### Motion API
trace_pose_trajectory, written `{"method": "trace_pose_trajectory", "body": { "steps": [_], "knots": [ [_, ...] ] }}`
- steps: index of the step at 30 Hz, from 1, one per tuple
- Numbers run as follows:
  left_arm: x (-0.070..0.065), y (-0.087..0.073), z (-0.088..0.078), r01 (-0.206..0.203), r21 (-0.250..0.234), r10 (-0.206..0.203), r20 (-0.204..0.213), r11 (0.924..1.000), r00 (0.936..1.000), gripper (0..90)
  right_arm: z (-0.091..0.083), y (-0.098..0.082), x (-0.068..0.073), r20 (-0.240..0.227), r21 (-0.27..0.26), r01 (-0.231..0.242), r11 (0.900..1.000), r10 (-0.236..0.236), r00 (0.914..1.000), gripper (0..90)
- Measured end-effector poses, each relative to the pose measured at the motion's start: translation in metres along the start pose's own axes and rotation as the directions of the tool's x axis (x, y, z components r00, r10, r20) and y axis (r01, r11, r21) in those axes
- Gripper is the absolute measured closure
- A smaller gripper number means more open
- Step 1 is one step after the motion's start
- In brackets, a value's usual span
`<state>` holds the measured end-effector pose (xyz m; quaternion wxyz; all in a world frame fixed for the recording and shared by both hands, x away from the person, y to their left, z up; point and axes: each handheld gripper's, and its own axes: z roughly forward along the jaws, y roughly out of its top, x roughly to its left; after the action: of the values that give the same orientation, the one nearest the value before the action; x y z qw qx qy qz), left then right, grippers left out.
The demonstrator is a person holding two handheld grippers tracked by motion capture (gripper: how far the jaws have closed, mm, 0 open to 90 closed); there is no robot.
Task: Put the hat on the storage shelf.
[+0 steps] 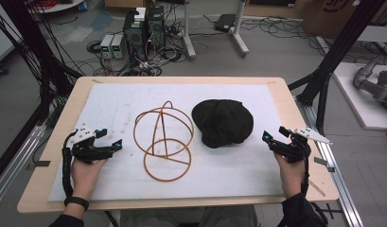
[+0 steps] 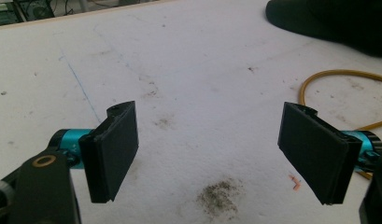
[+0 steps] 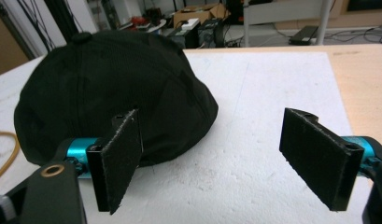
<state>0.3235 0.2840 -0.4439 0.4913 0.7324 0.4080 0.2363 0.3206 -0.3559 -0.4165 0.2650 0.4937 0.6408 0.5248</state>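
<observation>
Resting on the white-padded table [image 1: 110,101]: black cap [image 1: 223,122] right of centre, orange wire frame [image 1: 163,141] just beside it. Flanking these, well apart: left gripper [image 1: 111,138] and right gripper [image 1: 272,133], both wide open, holding nothing.

A black cap [image 1: 223,122] lies flat on the white table top, round top up. Just beside it stands a hat stand [image 1: 163,141] made of thin orange wire, with round loops. The two things are not touching.
</observation>
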Motion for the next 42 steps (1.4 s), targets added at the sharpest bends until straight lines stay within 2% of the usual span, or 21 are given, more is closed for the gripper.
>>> {"method": "trace_pose_trajectory", "body": {
  "steps": [7,11,12,15,21,22,23,26,27,28,30,34,36,40,41,42],
  "knots": [
    [0.001,0.000,-0.002,0.001,-0.003,-0.001,-0.007,1.0000,1.0000,20.3,-0.005,0.004,0.007,0.006,-0.044,0.011,0.999,-0.011,0.9999,20.9],
    [0.002,0.000,-0.002,0.001,0.003,-0.001,-0.013,1.0000,0.9999,20.3,-0.007,0.006,0.009,-0.005,-0.049,0.012,0.999,-0.012,0.9999,23.4],
    [0.002,-0.001,-0.002,-0.001,0.006,0.001,-0.019,1.0000,0.9998,20.3,-0.009,0.007,0.010,-0.015,-0.057,0.025,0.998,-0.026,0.9996,26.4],
    [0.002,-0.001,-0.002,0.000,0.006,0.000,-0.020,1.0000,0.9998,20.4,-0.011,0.008,0.014,-0.034,-0.064,0.025,0.998,-0.027,0.9990,27.7],
    [0.002,-0.001,-0.001,-0.002,0.009,0.002,-0.022,1.0000,0.9998,20.6,-0.013,0.013,0.030,-0.086,-0.084,0.047,0.995,-0.054,0.9948,31.0],
    [0.002,-0.001,0.000,-0.002,0.011,0.003,-0.024,0.9999,0.9997,20.6,-0.013,0.014,0.035,-0.097,-0.088,0.056,0.995,-0.064,0.9932,31.5],
    [0.002,-0.001,0.000,-0.006,0.016,0.007,-0.026,0.9998,0.9996,20.8,-0.012,0.015,0.045,-0.123,-0.086,0.074,0.994,-0.084,0.9888,32.5],
    [0.002,-0.001,0.000,-0.002,0.016,0.002,-0.029,0.9999,0.9996,21.0,-0.007,0.016,0.060,-0.163,-0.071,0.084,0.994,-0.094,0.9822,33.1],
    [0.002,-0.001,0.000,-0.002,0.016,0.002,-0.029,0.9999,0.9996,21.0,-0.007,0.016,0.060,-0.163,-0.071,0.084,0.994,-0.094,0.9822,33.1],
    [0.002,-0.001,-0.001,0.000,0.015,0.001,-0.029,0.9999,0.9996,21.0,-0.002,0.017,0.072,-0.190,-0.060,0.103,0.993,-0.113,0.9753,33.8],
    [0.002,-0.001,-0.001,0.005,0.013,-0.005,-0.028,0.9999,0.9996,21.0,0.002,0.018,0.081,-0.213,-0.056,0.121,0.991,-0.130,0.9684,34.5],
    [0.002,-0.001,-0.002,0.010,0.017,-0.010,-0.031,0.9998,0.9995,21.0,0.015,0.028,0.096,-0.218,-0.047,0.184,0.982,-0.190,0.9573,35.6],
    [0.003,-0.001,-0.002,0.009,0.016,-0.009,-0.031,0.9998,0.9995,21.0,0.020,0.030,0.099,-0.223,-0.044,0.192,0.980,-0.197,0.9546,35.6],
    [0.002,-0.002,-0.003,0.012,0.019,-0.011,-0.025,0.9997,0.9996,21.0,0.028,0.033,0.100,-0.219,-0.039,0.195,0.980,-0.199,0.9554,35.9],
    [0.002,-0.002,-0.003,0.011,0.021,-0.010,-0.026,0.9997,0.9996,21.0,0.030,0.033,0.099,-0.218,-0.031,0.197,0.980,-0.199,0.9554,36.0],
    [0.002,-0.002,-0.003,0.010,0.019,-0.009,-0.026,0.9998,0.9996,21.0,0.032,0.034,0.091,-0.214,-0.034,0.202,0.979,-0.205,0.9553,37.2]
  ]
}}
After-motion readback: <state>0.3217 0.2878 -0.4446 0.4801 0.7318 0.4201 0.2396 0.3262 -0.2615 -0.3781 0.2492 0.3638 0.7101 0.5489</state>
